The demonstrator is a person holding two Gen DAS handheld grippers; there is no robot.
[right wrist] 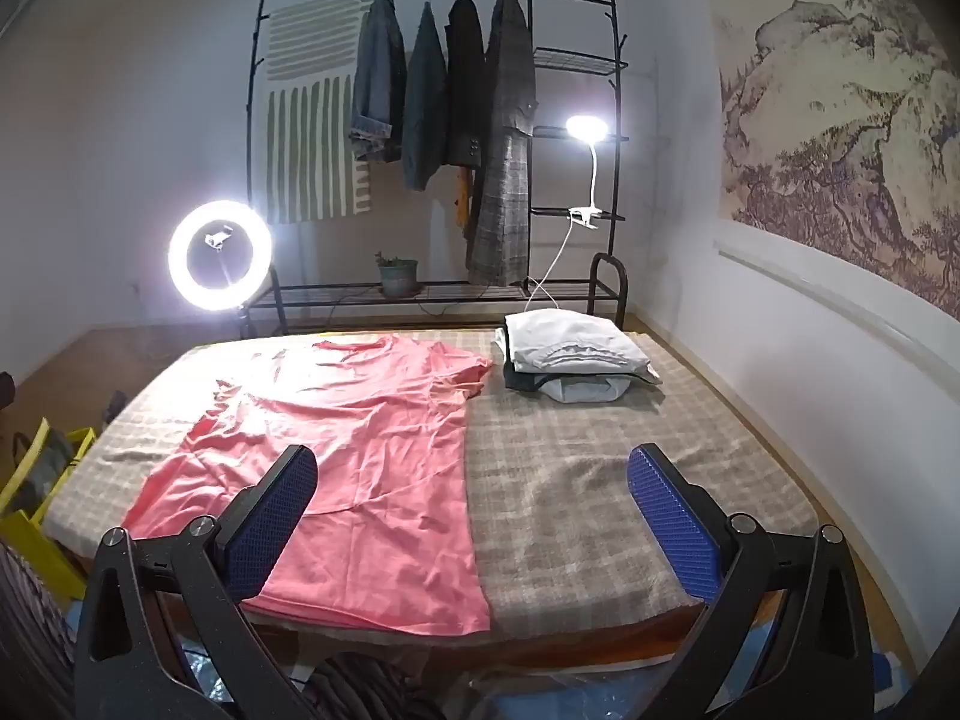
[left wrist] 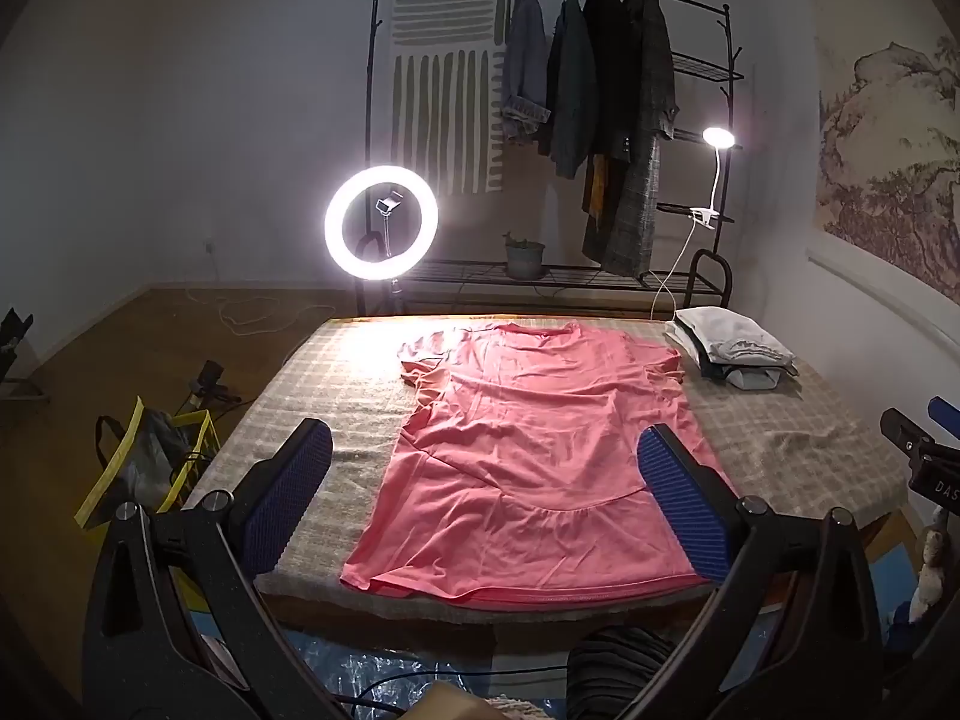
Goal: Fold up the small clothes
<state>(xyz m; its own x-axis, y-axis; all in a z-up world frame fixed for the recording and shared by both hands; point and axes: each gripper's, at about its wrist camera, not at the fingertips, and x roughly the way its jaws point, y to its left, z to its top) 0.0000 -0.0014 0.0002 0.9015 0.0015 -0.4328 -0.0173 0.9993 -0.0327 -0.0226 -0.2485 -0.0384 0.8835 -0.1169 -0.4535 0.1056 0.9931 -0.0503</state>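
A pink T-shirt (left wrist: 528, 450) lies spread flat on the plaid-covered table (left wrist: 798, 438), hem toward me, collar at the far edge. It also shows in the right wrist view (right wrist: 360, 456), left of centre. My left gripper (left wrist: 486, 468) is open and empty, held above the shirt's near hem. My right gripper (right wrist: 474, 492) is open and empty, above the shirt's right edge and the bare table cover (right wrist: 588, 480). Part of the right gripper (left wrist: 918, 450) shows at the right edge of the left wrist view.
A stack of folded clothes (left wrist: 732, 348) (right wrist: 570, 354) sits at the table's far right corner. Behind stand a ring light (left wrist: 381, 222), a clothes rack with hanging coats (left wrist: 600, 120) and a clip lamp (left wrist: 717, 138). A yellow bag (left wrist: 150, 462) sits on the floor at left.
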